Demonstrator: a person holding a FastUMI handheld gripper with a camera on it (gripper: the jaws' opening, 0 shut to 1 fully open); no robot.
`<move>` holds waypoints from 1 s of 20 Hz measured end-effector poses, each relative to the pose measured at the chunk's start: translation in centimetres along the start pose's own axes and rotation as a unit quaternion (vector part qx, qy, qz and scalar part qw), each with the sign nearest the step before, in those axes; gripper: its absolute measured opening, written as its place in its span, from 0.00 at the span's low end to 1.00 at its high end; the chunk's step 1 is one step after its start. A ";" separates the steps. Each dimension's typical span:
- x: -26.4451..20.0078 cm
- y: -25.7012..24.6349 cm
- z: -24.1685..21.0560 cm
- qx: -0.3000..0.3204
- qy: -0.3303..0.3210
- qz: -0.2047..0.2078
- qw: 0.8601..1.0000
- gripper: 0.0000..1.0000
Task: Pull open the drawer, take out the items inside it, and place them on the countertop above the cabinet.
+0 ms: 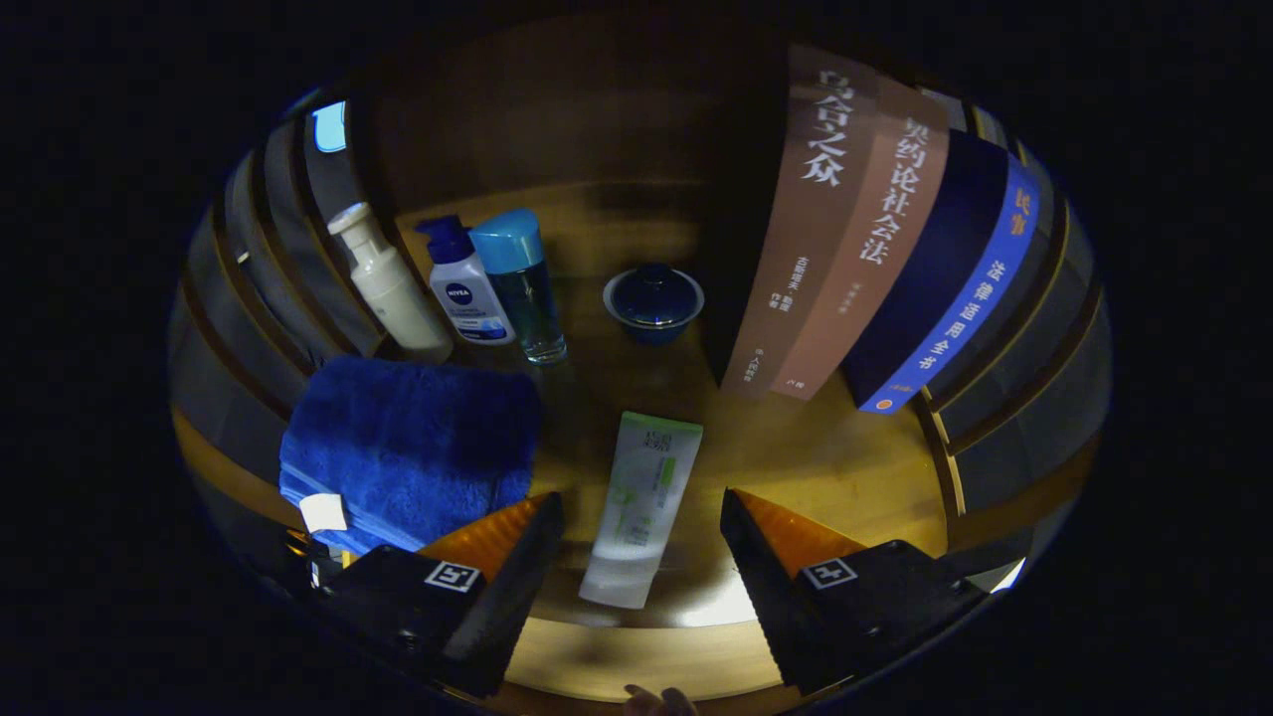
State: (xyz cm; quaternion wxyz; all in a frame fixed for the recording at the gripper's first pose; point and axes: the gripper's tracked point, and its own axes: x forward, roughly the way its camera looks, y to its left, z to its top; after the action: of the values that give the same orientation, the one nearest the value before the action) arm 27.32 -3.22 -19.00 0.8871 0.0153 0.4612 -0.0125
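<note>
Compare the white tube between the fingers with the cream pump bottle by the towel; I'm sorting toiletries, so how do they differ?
The white tube lies flat on the wooden countertop; the cream pump bottle stands upright. The tube is flat with green print; the bottle is round and plain, topped by a pump. The tube lies between the open fingers of the hand-held gripper, untouched; the bottle stands beyond the blue towel. Both are pale toiletry containers.

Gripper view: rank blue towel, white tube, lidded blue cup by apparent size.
1. Blue towel, beside one finger, largest.
2. White tube, lying between the open gripper fingers, untouched by either.
3. Lidded blue cup, beyond the tube, smallest.
The cup sits farther from the camera, so its true size is unsure.
</note>
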 end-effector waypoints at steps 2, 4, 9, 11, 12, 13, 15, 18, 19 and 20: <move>-1.6 0.4 -0.6 0.004 -0.017 0.008 1.000 1.00; -3.7 0.7 -1.0 0.010 -0.059 0.010 0.998 1.00; -11.2 3.1 -4.7 0.012 -0.174 0.053 0.983 1.00; -14.7 3.7 -6.2 0.013 -0.237 0.064 0.969 1.00; -16.3 3.8 -7.3 0.012 -0.267 0.068 0.961 1.00; -17.7 4.0 -8.6 0.008 -0.293 0.071 0.954 1.00; -19.6 4.4 -12.4 -0.003 -0.327 0.072 0.942 1.00; -21.3 4.7 -18.0 -0.005 -0.354 0.066 0.933 1.00; -21.5 4.9 -19.8 -0.003 -0.362 0.067 0.930 1.00; -21.3 4.8 -21.7 -0.002 -0.360 0.063 0.931 0.99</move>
State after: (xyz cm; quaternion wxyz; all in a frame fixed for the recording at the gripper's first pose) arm -2.51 2.60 -13.92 0.9926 0.0371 0.1087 0.0394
